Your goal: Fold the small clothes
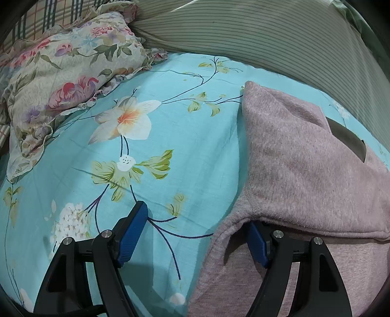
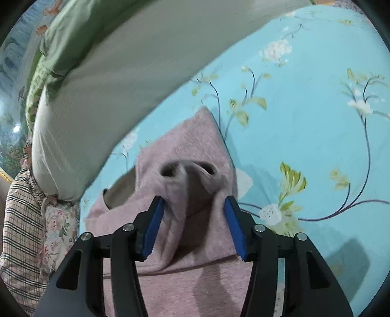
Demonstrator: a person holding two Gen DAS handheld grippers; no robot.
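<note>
one pinkish fleece garment lies rumpled and partly folded on floral sheet.

Bed sheet ahead of the left gripper is bright turquoise with white-and-orange blossoms, lime-green leaves and thin navy stems. The garment off to its right is a heathered dusty pink-mauve knit, with a dark grey lining showing at an opening. Both grippers are black with blue pads; same look on the right gripper. Far left of the left gripper there's a cream pillow with pink, red and purple flowers and a frilly edge. Beyond it, a plaid cloth in beige, dark green and red. The big pillow ahead is pale grey-green with fine pinstripes.
</note>
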